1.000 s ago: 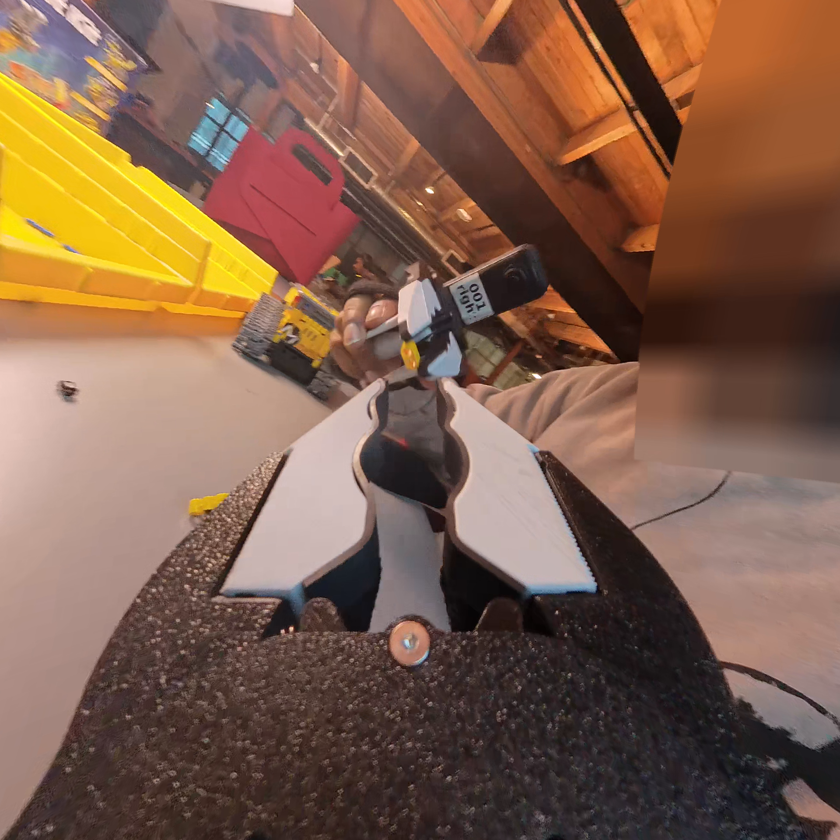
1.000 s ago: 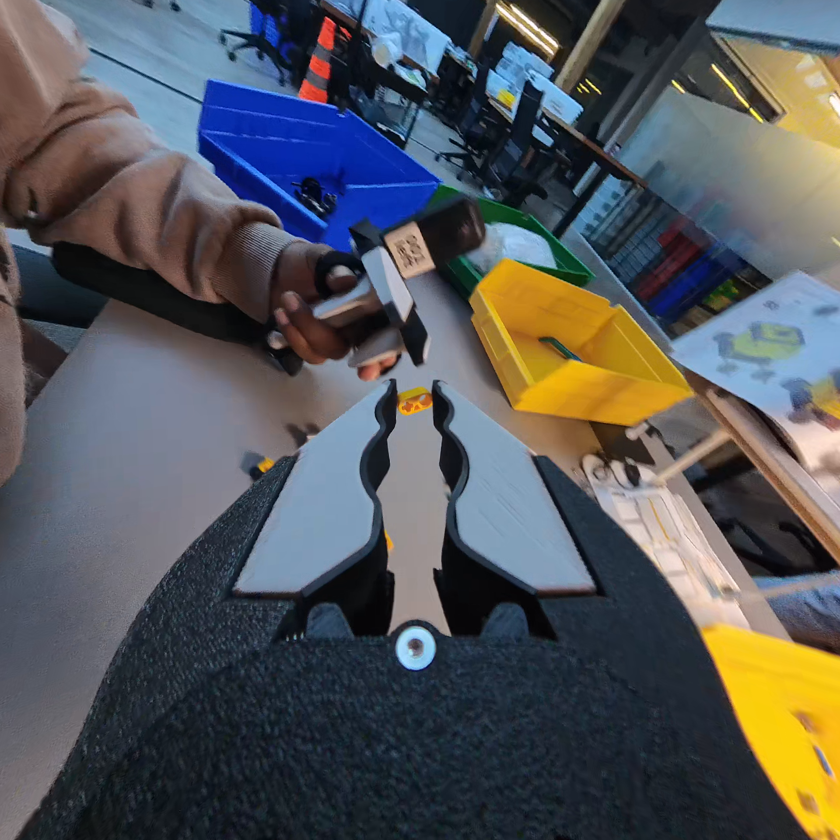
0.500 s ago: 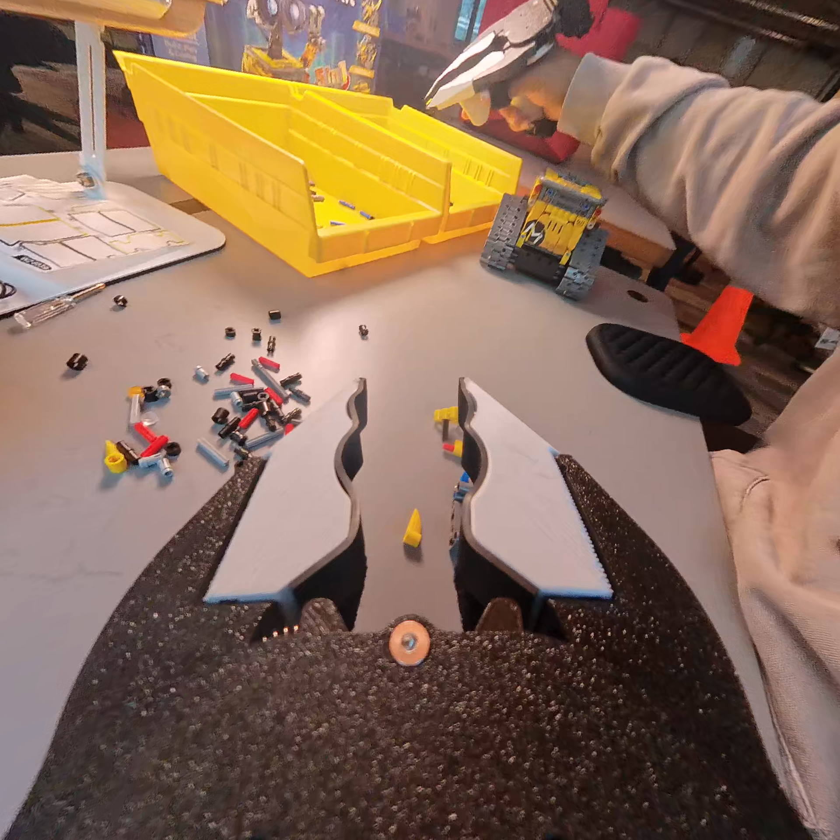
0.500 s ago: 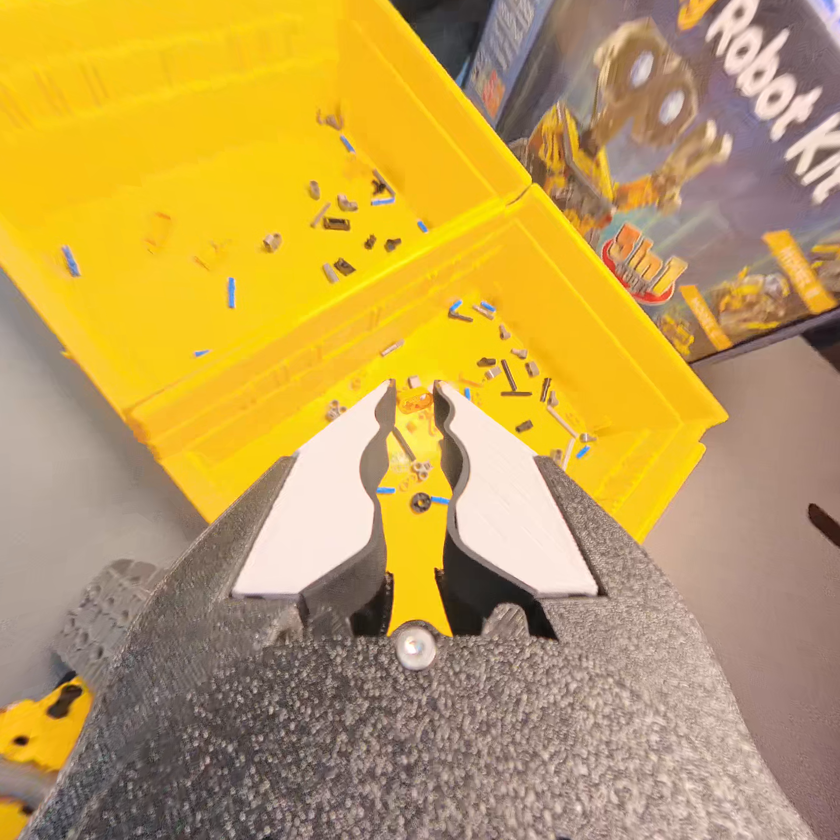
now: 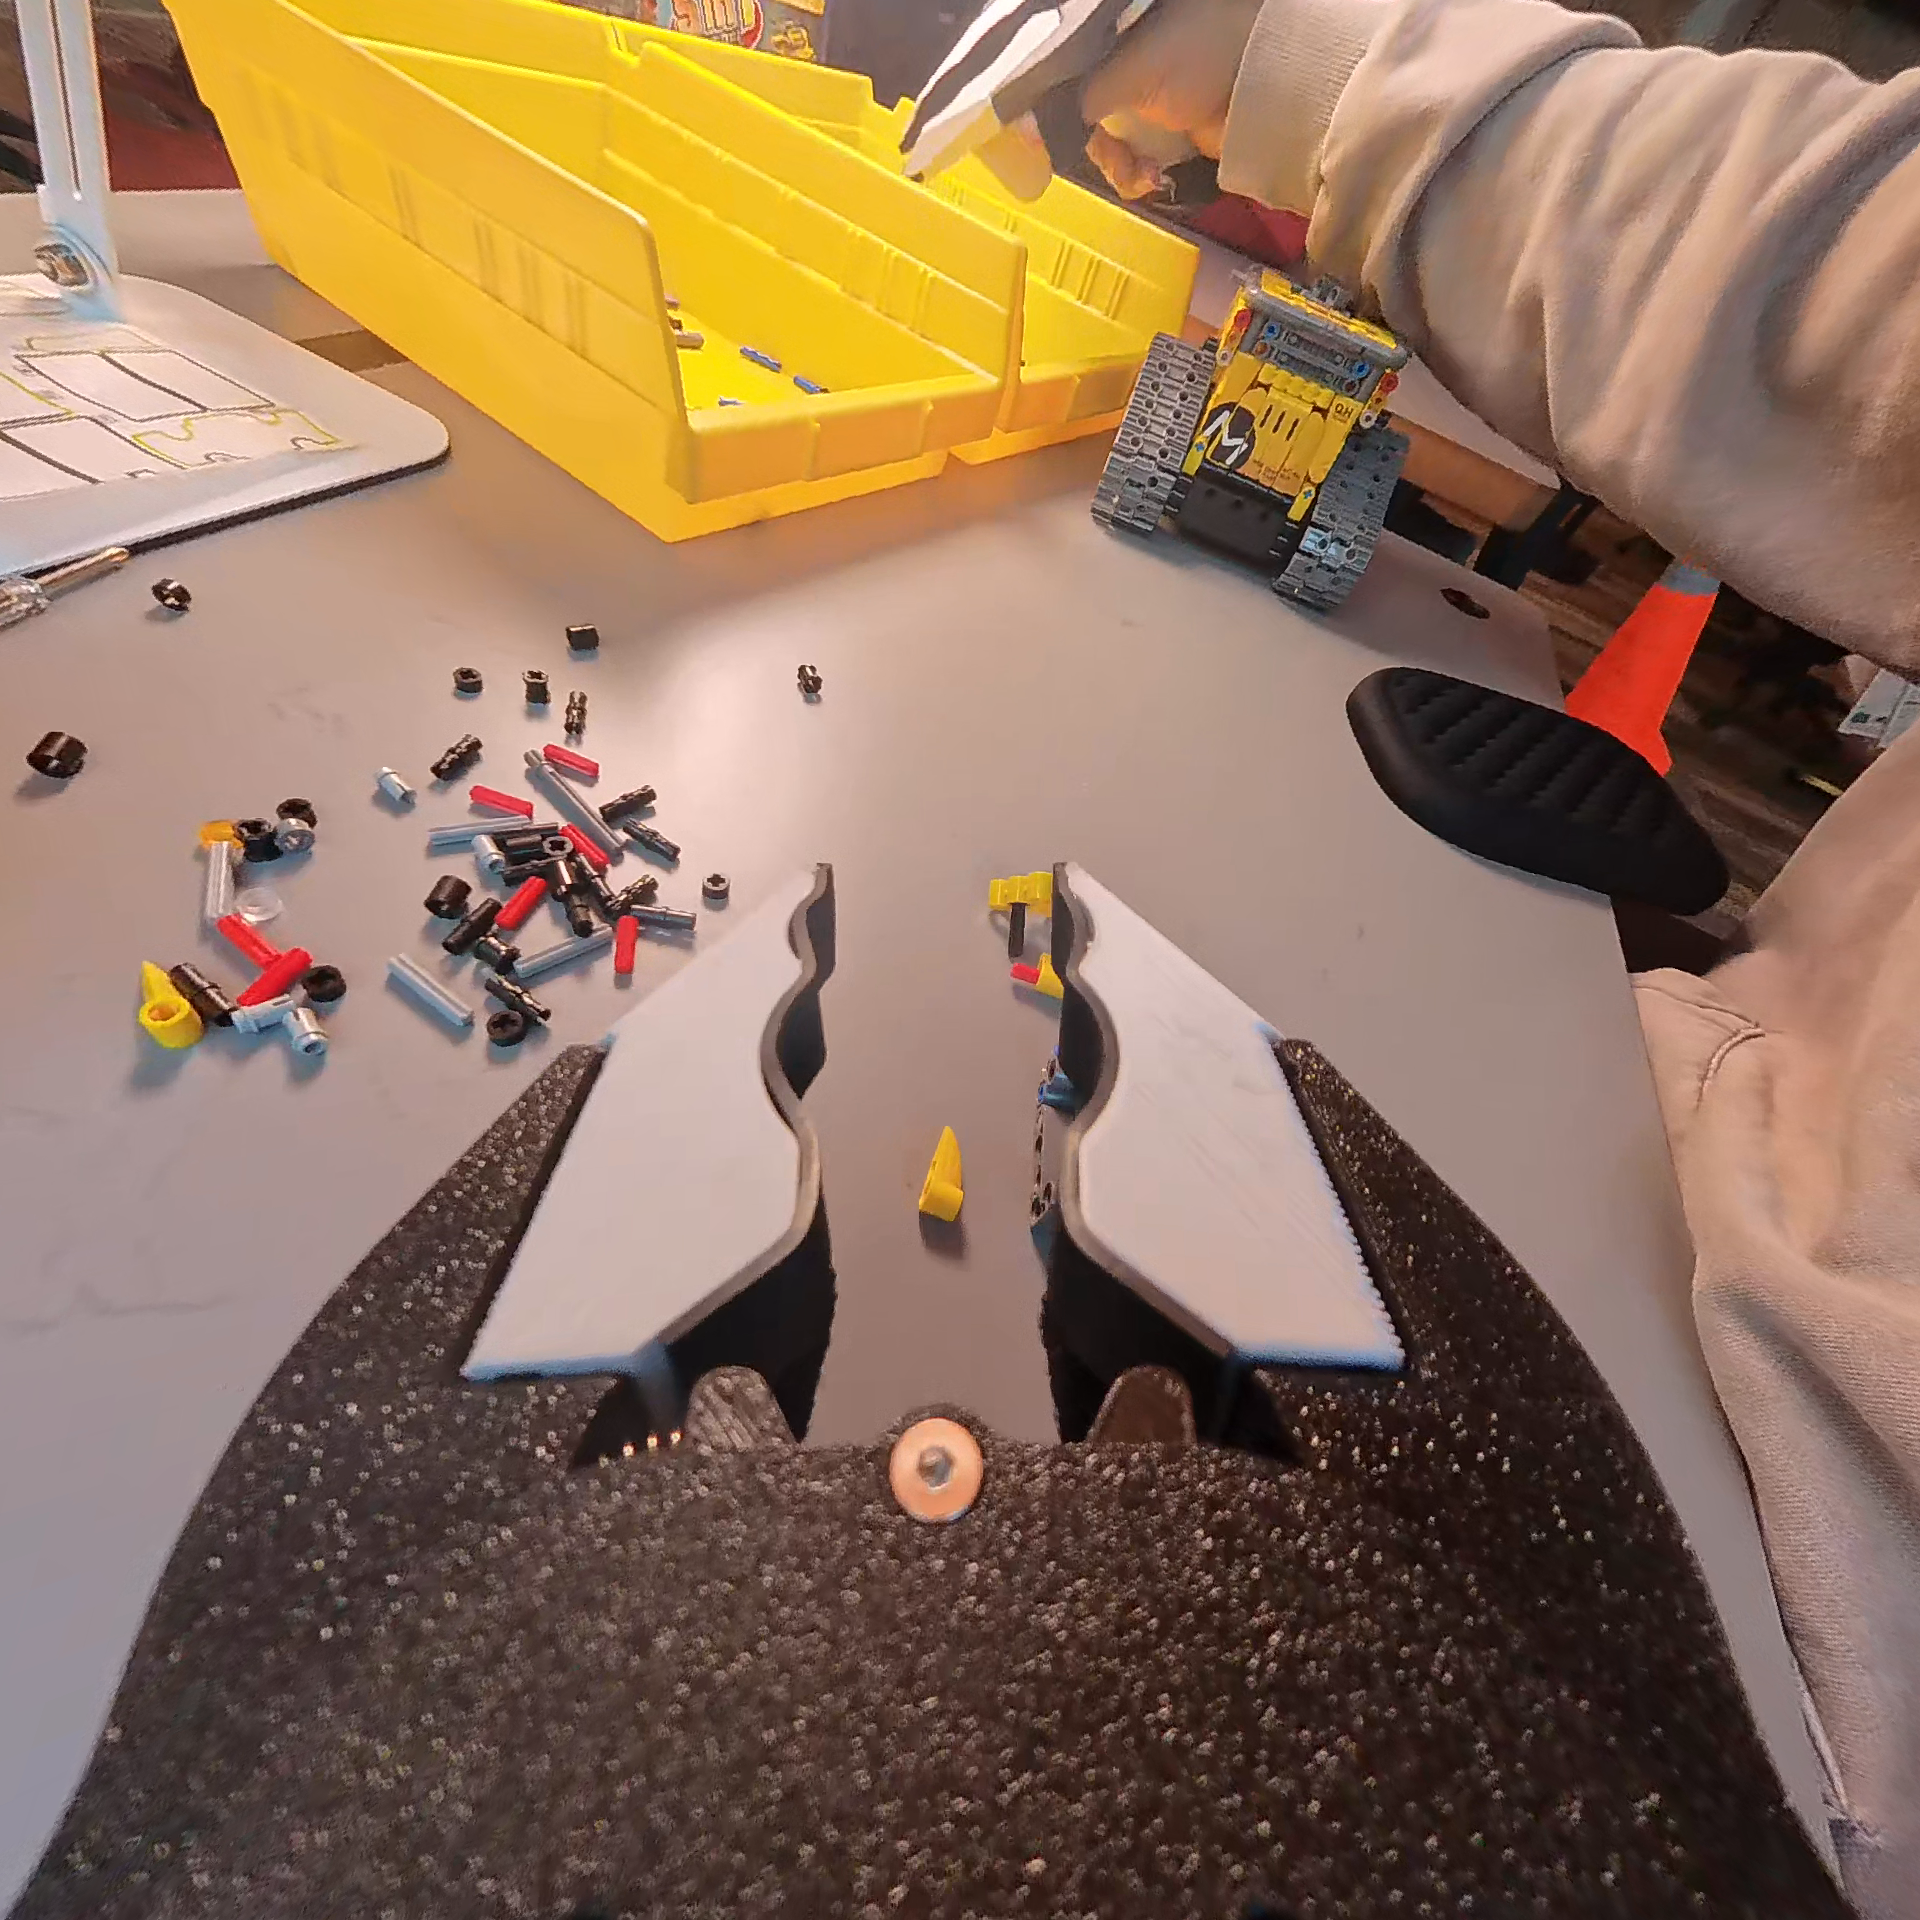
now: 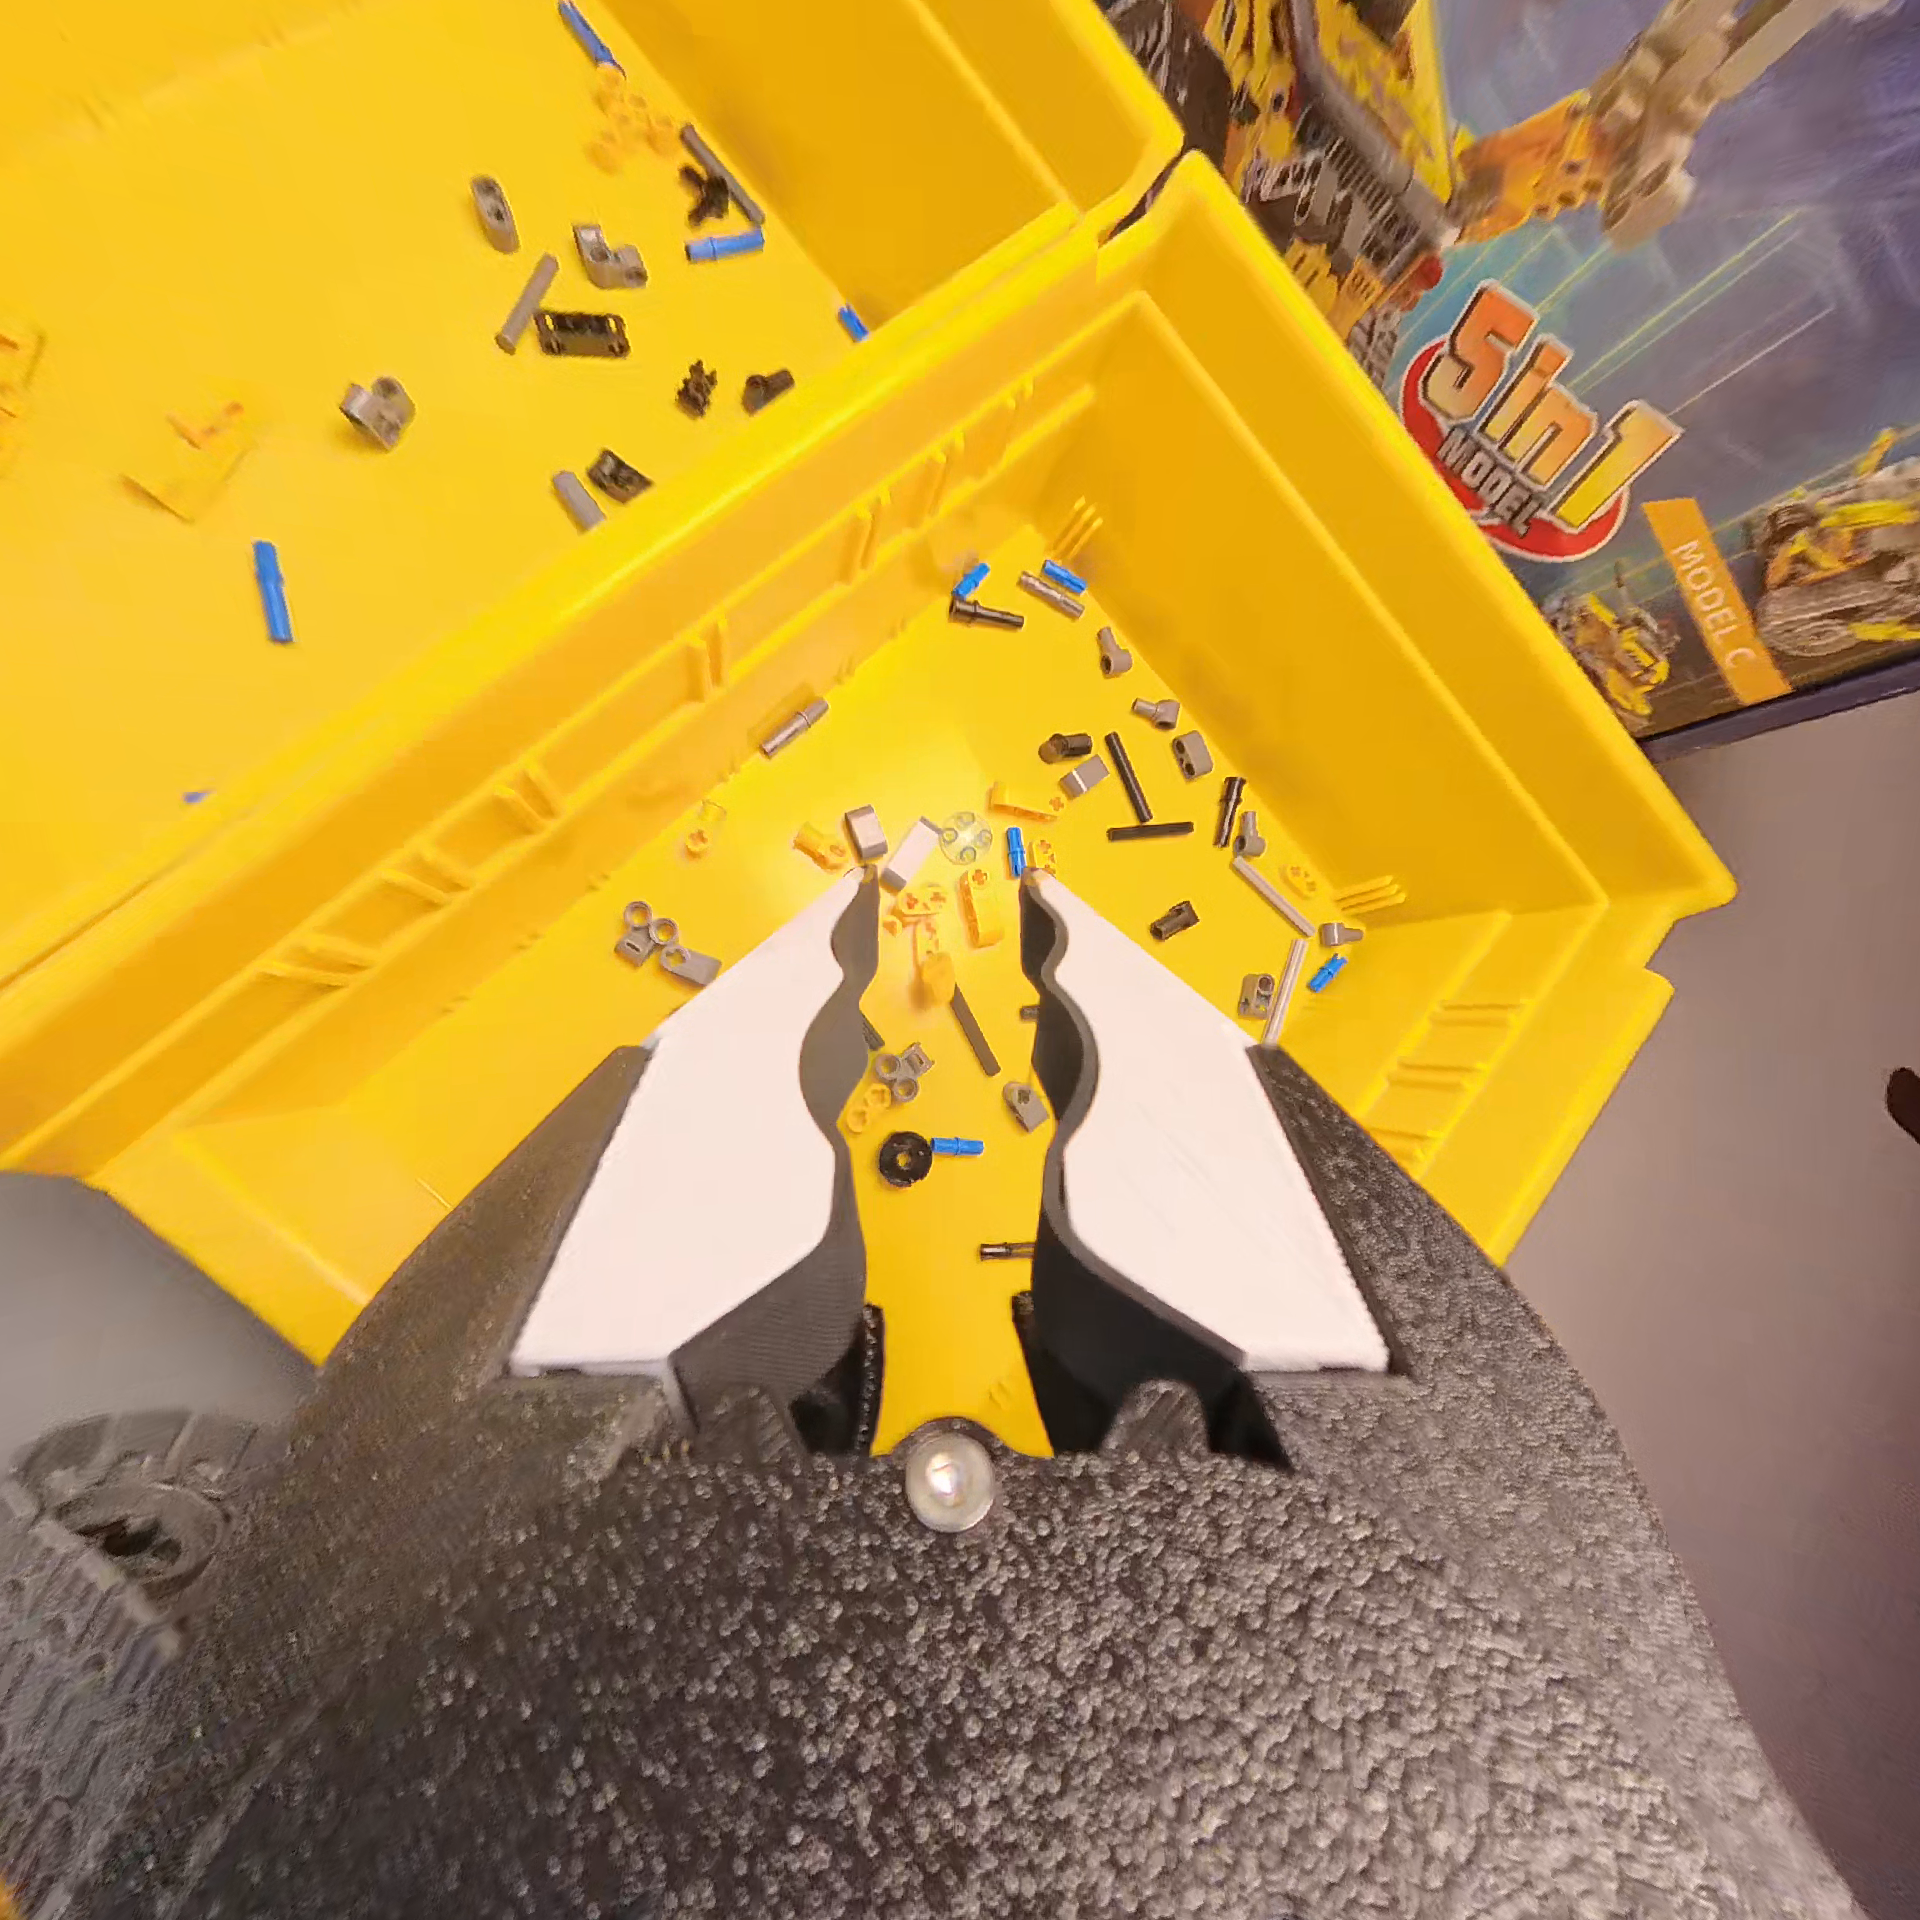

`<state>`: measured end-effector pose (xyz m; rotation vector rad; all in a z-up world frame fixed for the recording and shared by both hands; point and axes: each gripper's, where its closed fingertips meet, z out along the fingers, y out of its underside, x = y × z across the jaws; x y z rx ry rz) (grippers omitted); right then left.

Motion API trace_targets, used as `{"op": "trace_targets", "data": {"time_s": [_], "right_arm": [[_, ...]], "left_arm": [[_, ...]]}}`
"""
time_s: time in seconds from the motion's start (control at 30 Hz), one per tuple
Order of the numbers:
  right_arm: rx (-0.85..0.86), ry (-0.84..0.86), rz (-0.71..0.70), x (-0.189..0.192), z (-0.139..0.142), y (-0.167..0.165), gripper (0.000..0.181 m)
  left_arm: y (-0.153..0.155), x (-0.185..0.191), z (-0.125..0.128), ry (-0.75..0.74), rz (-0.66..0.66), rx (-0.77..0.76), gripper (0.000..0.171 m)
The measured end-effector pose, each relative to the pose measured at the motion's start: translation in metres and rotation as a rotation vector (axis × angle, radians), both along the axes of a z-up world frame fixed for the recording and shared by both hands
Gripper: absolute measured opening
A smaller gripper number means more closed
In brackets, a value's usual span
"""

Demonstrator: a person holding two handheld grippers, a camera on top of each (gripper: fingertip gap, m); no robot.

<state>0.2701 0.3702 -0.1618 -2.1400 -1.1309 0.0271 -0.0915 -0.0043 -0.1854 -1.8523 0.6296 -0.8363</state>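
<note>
We hold our left gripper [image 5: 943, 883] wide over a yellow wedge piece [image 5: 943, 1174], our right gripper [image 6: 943, 883] narrowly parted, empty, above the yellow bin [image 6: 1351, 644].

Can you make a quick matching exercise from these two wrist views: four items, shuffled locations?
Items
1. small yellow wedge-shaped brick
2. yellow-and-grey tracked toy vehicle
3. black round disc piece with holes
4. orange traffic cone

Locations
A. inside the yellow plastic bin, between the open right gripper fingers
B. on the grey table beside the bins
C. on the floor beyond the table edge
D. on the table between the open left gripper fingers

Pairs: 1-D, 2-B, 3-A, 4-C
</note>
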Motion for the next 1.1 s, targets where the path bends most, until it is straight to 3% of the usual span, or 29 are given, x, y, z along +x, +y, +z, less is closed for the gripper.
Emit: {"op": "trace_targets", "data": {"time_s": [0.17,0.3,0.4,0.47,0.57,0.73,0.87,1.1], "right_arm": [[0.147,0.187,0.085,-0.044,0.064,-0.037,0.028],[0.255,0.306,0.264,-0.106,0.11,-0.116,0.028],[0.243,0.397,0.4,-0.154,0.117,-0.187,0.027],[0.205,0.437,0.492,-0.183,0.103,-0.232,0.026],[0.098,0.473,0.621,-0.224,0.059,-0.29,0.026],[-0.032,0.422,0.83,-0.276,-0.02,-0.352,0.027],[-0.056,0.338,0.942,-0.293,-0.057,-0.375,0.026],[-0.005,0.34,0.921,-0.291,-0.068,-0.369,0.022]], "left_arm": [[-0.003,0.002,0.0,0.024,-0.018,0.005,0.042],[-0.005,0.001,-0.005,0.086,-0.04,0.006,0.042],[-0.009,0.0,-0.011,0.151,-0.066,0.008,0.043],[-0.013,0.0,-0.016,0.187,-0.094,0.001,0.044],[-0.021,-0.002,-0.023,0.239,-0.144,-0.014,0.045],[-0.039,-0.004,-0.033,0.284,-0.25,-0.041,0.042],[-0.047,-0.004,-0.047,0.363,-0.294,-0.062,0.038],[-0.036,-0.019,-0.063,0.464,-0.227,-0.077,0.023]]}}
